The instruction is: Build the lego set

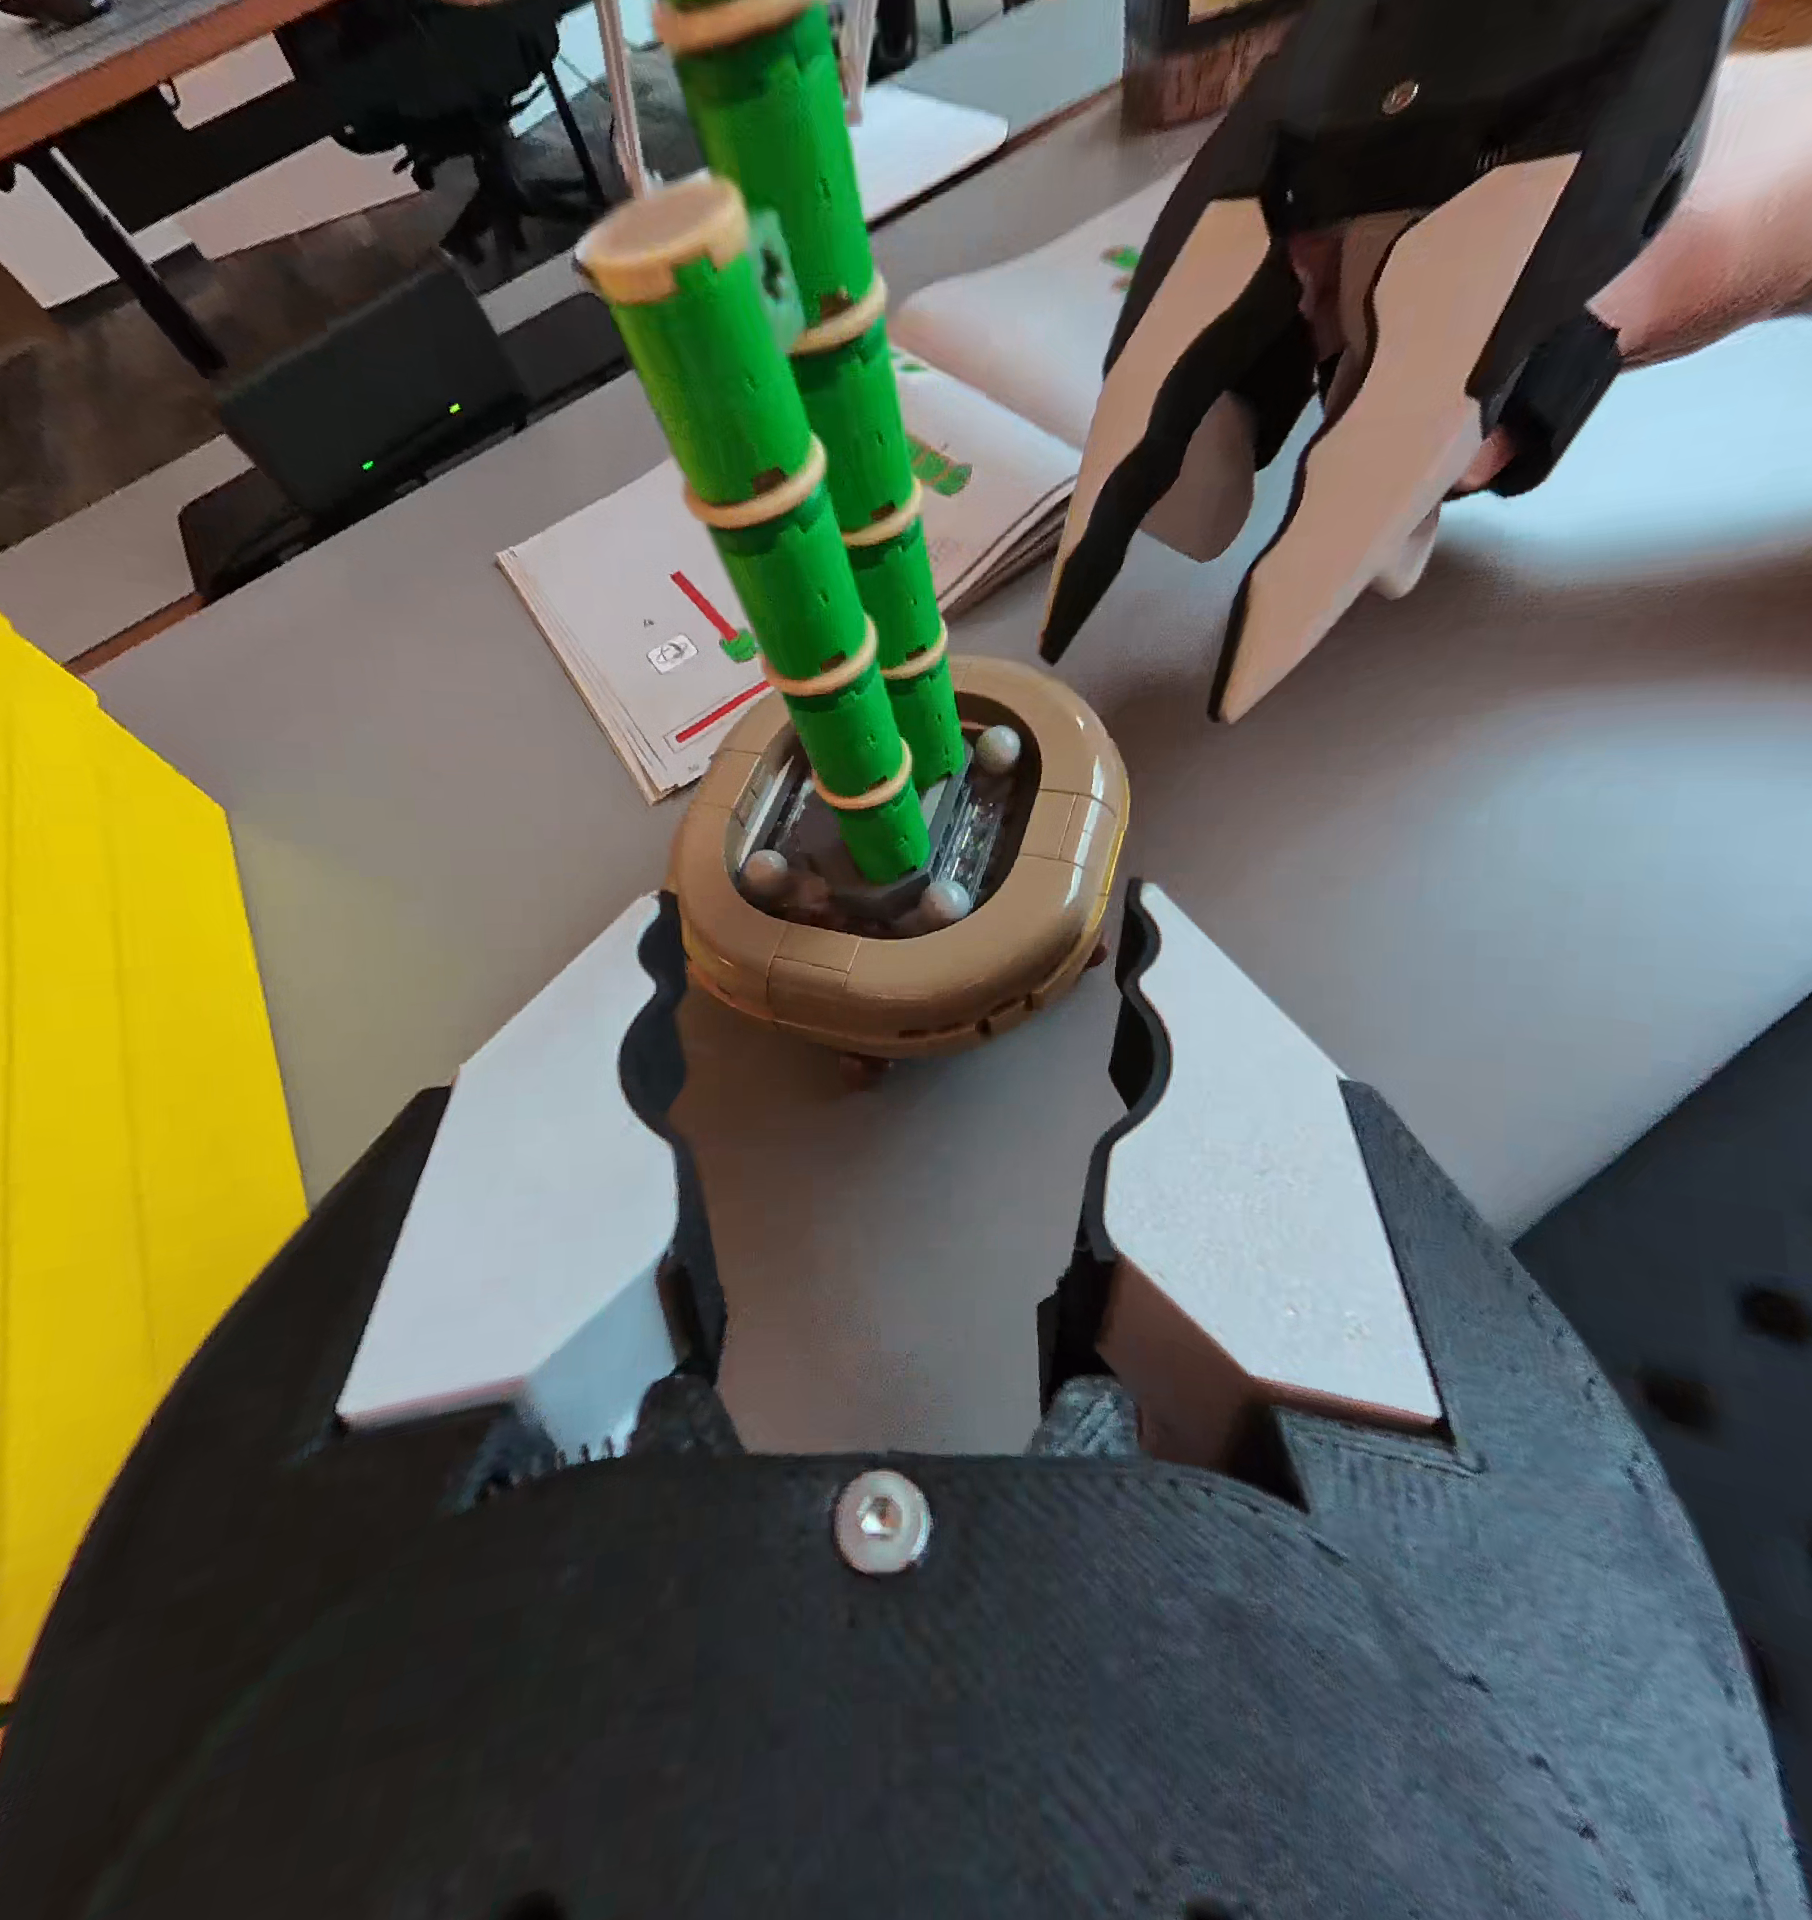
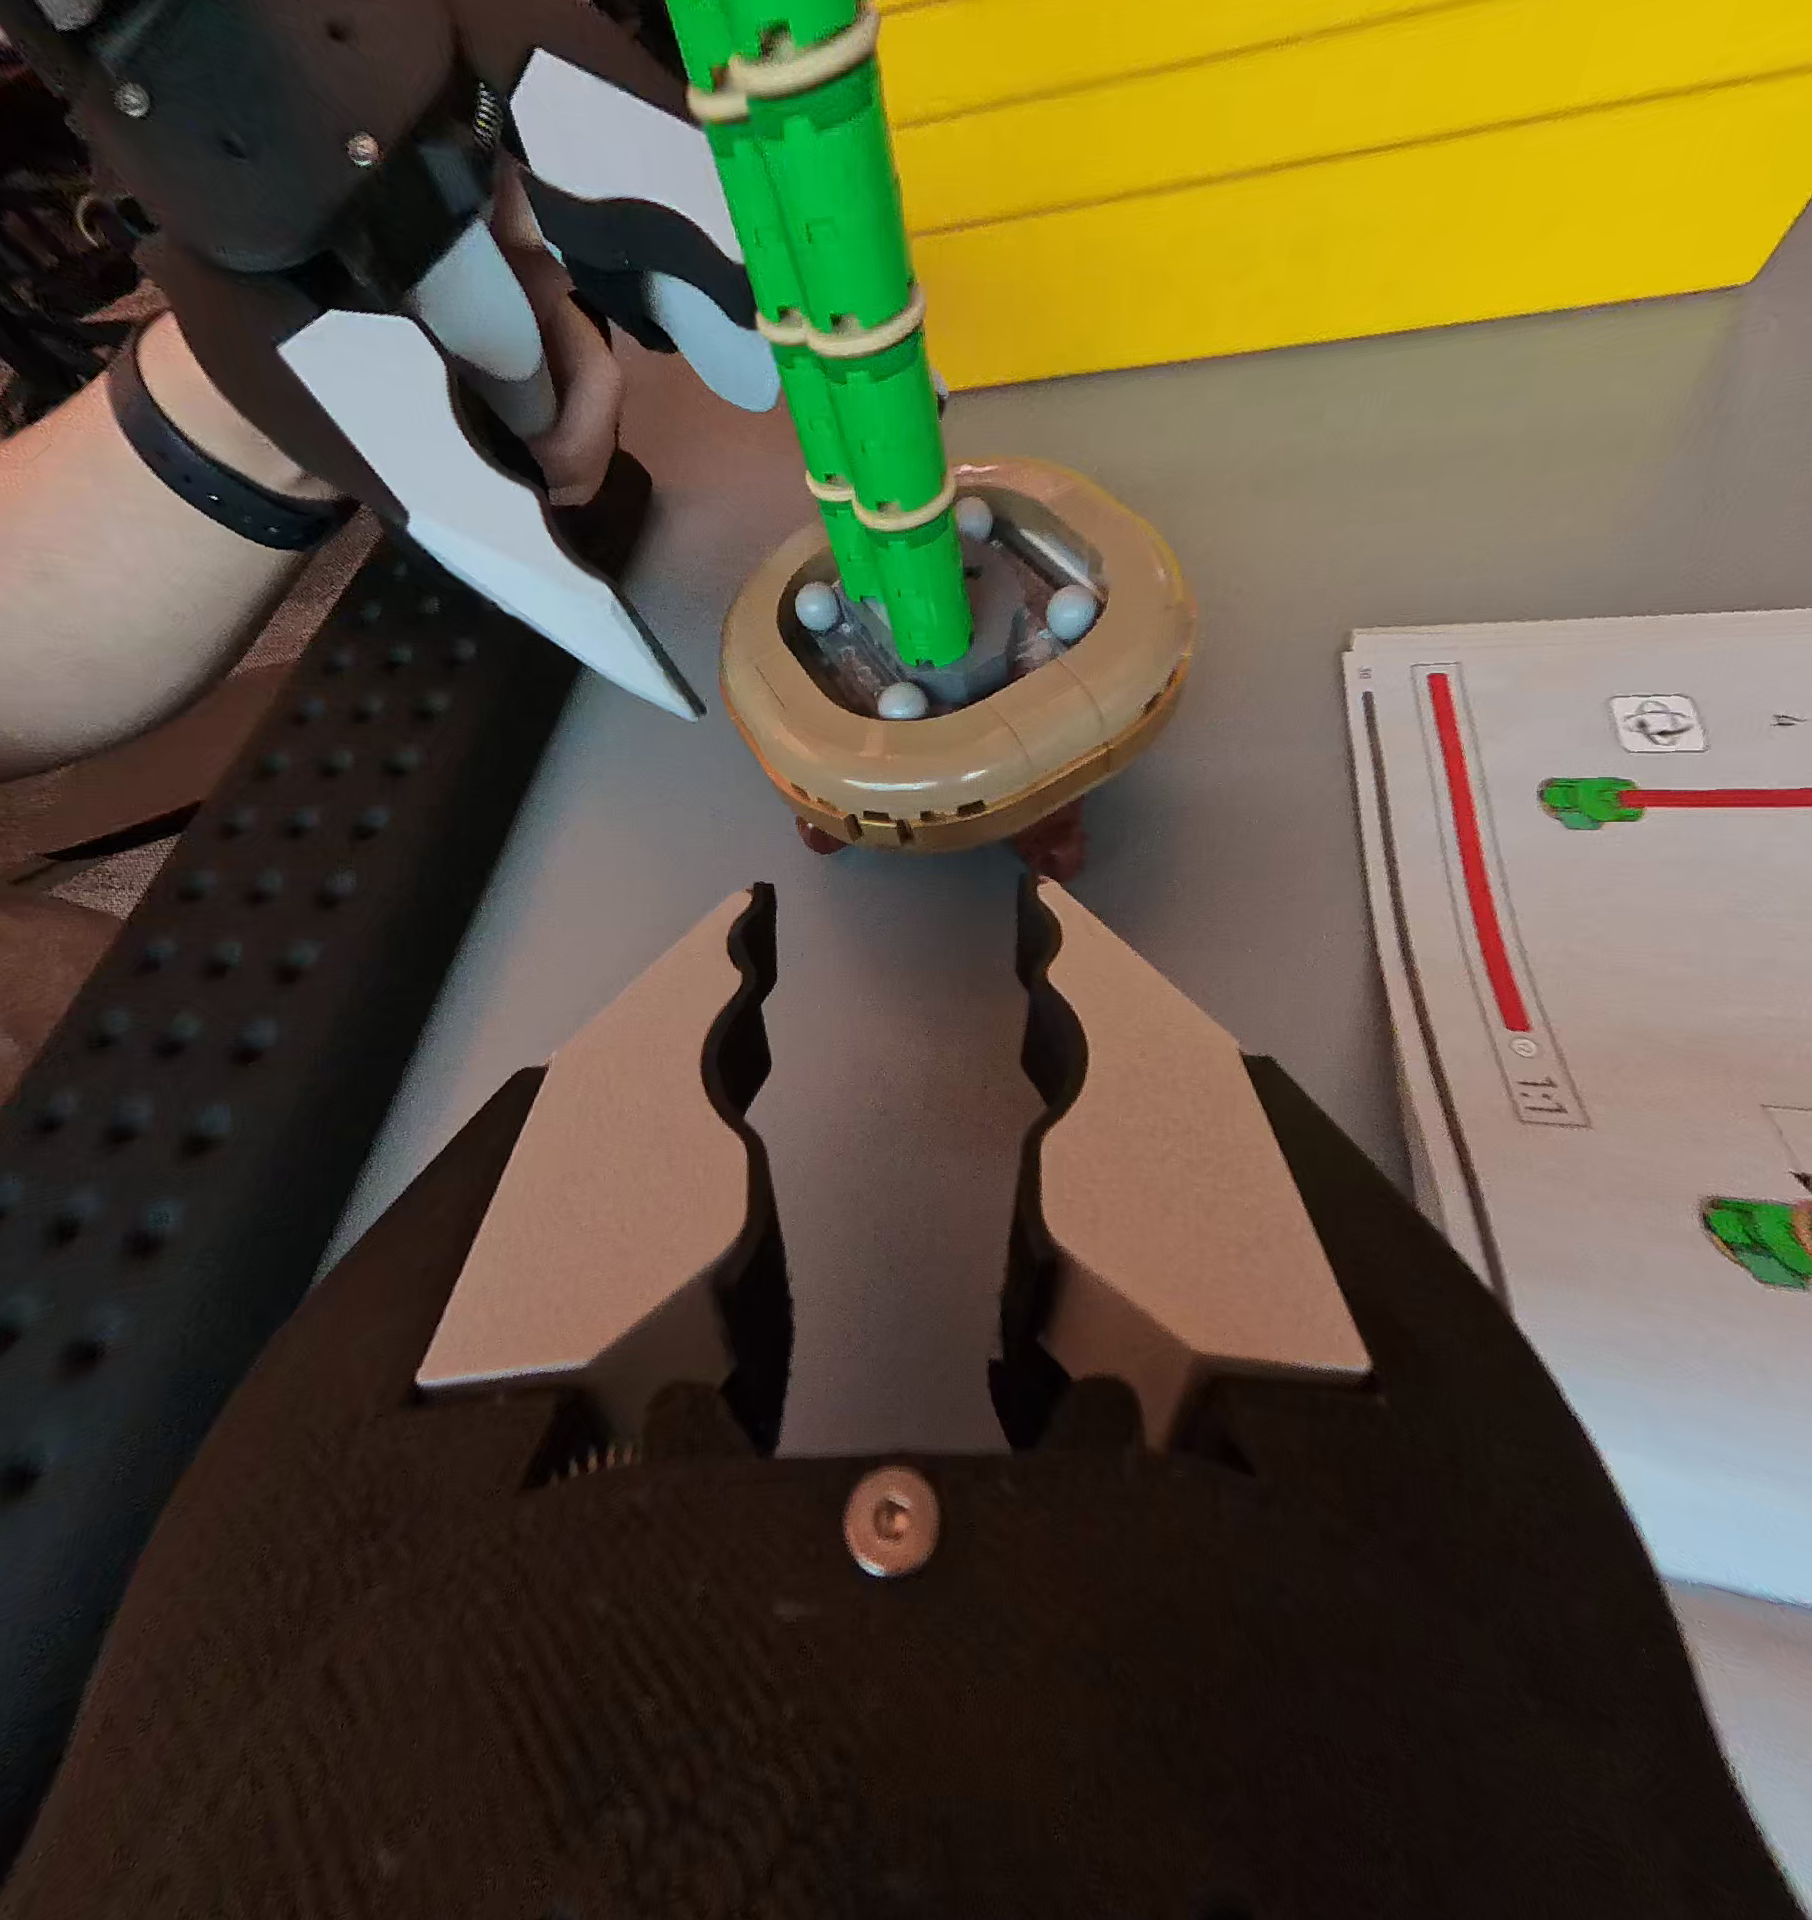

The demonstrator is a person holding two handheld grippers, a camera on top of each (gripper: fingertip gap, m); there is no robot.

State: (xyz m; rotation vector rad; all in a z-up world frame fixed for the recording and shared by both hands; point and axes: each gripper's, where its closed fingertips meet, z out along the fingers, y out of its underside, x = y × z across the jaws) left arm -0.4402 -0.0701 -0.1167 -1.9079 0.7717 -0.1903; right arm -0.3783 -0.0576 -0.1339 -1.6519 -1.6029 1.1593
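We see a lego bamboo plant standing on a grey table (image 1: 414,790), between our two grippers. Its pot (image 1: 902,935) is tan, rounded and oval, with a smooth rim built of curved pieces and small dark brown feet (image 2: 1053,847) under it. Inside the rim the filling is dark grey and brown, with clear pieces and four small pale grey balls (image 2: 817,605) near the corners. Two bright green stalks (image 1: 808,582) rise side by side from the middle, each divided into sections by thin cream rings. The shorter stalk ends in a flat cream cap (image 1: 668,237); the taller one runs up to the top edge of the left wrist view.

The left gripper (image 1: 900,902) is open, its tips on either side of the near edge of the pot, holding nothing; whether they touch the pot we cannot tell. The right gripper (image 2: 897,888) is open too and empty, its tips just short of the pot's feet.

An open instruction booklet (image 2: 1629,935) lies on the table to the right of the pot in the right wrist view. A yellow box (image 2: 1349,187) stands beyond the plant there. A black board with rows of holes (image 2: 206,935) lies along the left.
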